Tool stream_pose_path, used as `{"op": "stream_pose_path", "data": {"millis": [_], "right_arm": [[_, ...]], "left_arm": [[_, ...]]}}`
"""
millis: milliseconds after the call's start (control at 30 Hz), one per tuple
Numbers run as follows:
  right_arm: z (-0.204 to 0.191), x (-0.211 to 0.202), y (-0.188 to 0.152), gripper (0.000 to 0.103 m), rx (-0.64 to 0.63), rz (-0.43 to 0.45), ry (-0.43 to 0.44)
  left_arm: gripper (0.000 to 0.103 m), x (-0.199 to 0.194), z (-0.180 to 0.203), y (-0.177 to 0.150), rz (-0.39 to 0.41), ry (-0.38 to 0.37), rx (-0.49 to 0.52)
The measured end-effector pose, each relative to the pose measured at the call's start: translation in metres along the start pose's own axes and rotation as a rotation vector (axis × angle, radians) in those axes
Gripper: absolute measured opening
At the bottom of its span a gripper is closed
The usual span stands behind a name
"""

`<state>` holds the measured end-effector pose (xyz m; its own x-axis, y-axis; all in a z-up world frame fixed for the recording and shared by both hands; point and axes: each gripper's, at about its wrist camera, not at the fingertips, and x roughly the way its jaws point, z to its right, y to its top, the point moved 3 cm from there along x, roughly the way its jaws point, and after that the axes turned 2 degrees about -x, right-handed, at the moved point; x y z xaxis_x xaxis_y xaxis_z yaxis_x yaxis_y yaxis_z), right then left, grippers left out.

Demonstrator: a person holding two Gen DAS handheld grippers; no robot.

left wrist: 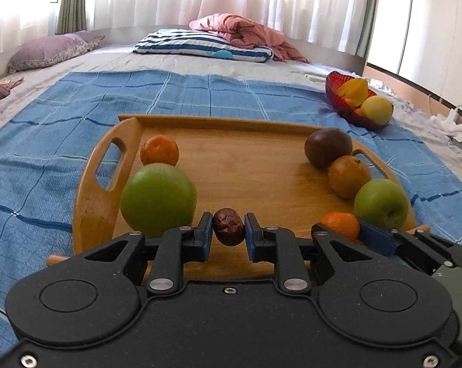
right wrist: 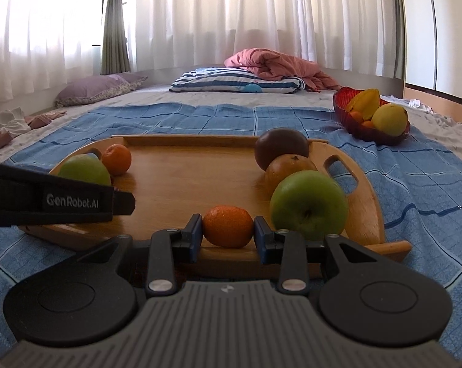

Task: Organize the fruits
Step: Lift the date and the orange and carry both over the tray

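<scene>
A wooden tray [left wrist: 249, 159] lies on a blue cloth on the bed. My left gripper [left wrist: 229, 230] is shut on a dark red date [left wrist: 228, 226] over the tray's near edge. My right gripper [right wrist: 228, 227] is shut on a small tangerine [right wrist: 228, 225], which also shows in the left wrist view [left wrist: 341, 224]. On the tray's left stand a green apple [left wrist: 158, 200] and a tangerine [left wrist: 159, 150]. On its right stand a dark purple fruit [left wrist: 327, 147], a brownish orange [left wrist: 349, 176] and a second green apple [left wrist: 381, 204].
A red bowl [left wrist: 335, 90] with a starfruit [left wrist: 355, 89], a yellow pear and small oranges sits far right on the cloth. Pillows and a pink quilt [left wrist: 246, 33] lie at the bed's far end. White cloths lie at the right edge.
</scene>
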<state>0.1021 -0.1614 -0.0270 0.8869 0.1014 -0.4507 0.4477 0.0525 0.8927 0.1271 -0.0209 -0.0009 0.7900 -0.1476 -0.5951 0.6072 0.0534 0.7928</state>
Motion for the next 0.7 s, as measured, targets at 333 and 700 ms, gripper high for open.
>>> {"op": "stream_pose_path", "data": {"millis": [333, 700], "right_arm": [[-0.001, -0.001, -0.004, 0.04, -0.001, 0.018, -0.004], [-0.002, -0.001, -0.005, 0.041, -0.001, 0.026, -0.002]], "left_arm": [[0.021, 0.012, 0.001, -0.009, -0.011, 0.021, 0.019], [0.021, 0.012, 0.003, -0.01, -0.002, 0.027, 0.035]]}}
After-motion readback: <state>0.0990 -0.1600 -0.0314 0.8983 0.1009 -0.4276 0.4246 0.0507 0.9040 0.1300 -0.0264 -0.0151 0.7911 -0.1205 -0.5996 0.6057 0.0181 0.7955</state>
